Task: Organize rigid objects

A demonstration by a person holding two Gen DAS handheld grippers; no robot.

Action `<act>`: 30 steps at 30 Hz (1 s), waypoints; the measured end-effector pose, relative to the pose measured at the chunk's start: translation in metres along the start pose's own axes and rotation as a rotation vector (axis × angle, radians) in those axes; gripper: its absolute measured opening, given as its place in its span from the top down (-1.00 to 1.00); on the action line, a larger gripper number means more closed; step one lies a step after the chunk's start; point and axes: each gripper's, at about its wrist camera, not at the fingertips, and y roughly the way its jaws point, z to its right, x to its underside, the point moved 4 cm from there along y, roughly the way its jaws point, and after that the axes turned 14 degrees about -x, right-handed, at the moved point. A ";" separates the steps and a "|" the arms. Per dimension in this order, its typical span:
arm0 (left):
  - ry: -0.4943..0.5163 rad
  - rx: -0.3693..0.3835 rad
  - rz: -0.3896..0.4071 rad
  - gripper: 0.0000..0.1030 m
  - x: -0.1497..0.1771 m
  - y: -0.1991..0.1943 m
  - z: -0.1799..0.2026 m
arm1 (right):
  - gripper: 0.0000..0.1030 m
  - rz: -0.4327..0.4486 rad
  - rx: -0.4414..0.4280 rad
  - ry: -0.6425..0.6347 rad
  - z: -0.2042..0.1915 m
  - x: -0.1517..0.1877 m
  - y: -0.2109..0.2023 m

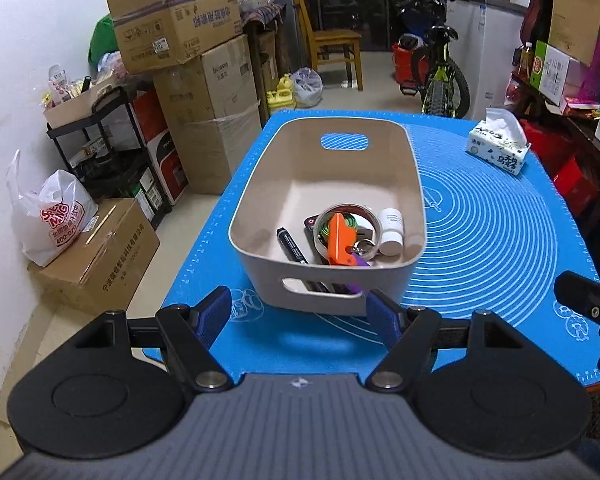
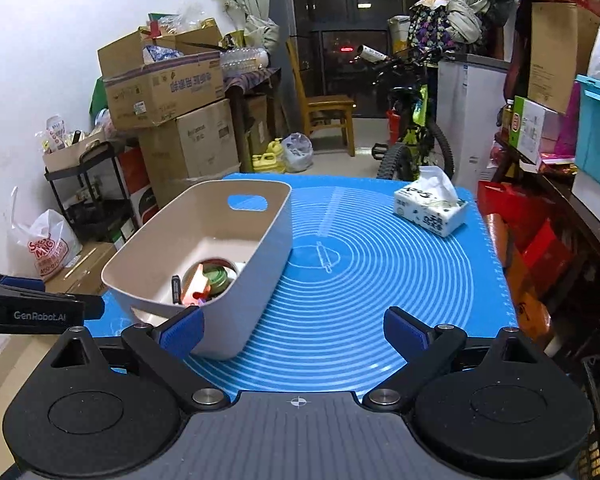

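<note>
Bin (image 1: 414,184) sits on the blue mat (image 1: 500,240), directly ahead of my left gripper (image 1: 302,312), whose jaws stand wide apart and hold nothing. Its near wall, with the handle slot, lies just beyond the two blue pads (image 1: 216,308), roughly centred between them, and I cannot tell whether either pad touches it. Inside, gathered at the near end, I see a roll of tape (image 1: 346,216), an orange tool (image 1: 340,242) lying across it, a black marker (image 1: 292,246) to the left, a small white bottle (image 1: 391,232) to the right and something purple (image 1: 358,260) by the near wall.

My right gripper (image 2: 294,330) is spread open and empty too, over bare mat. From there the bin is off to the left, its near corner just behind the left pad (image 2: 182,334); the contents show only partly over the rim. A tissue pack (image 2: 430,208) lies at the mat's far right, well apart from both grippers.
</note>
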 end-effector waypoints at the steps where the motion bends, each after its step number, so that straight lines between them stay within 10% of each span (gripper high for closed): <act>1: -0.001 0.002 0.007 -0.45 0.004 -0.004 0.001 | -0.86 0.008 0.001 0.001 0.001 0.003 -0.006; 30: -0.037 0.002 0.141 -0.45 0.072 -0.043 0.021 | -0.86 0.108 0.044 -0.002 -0.013 0.063 -0.072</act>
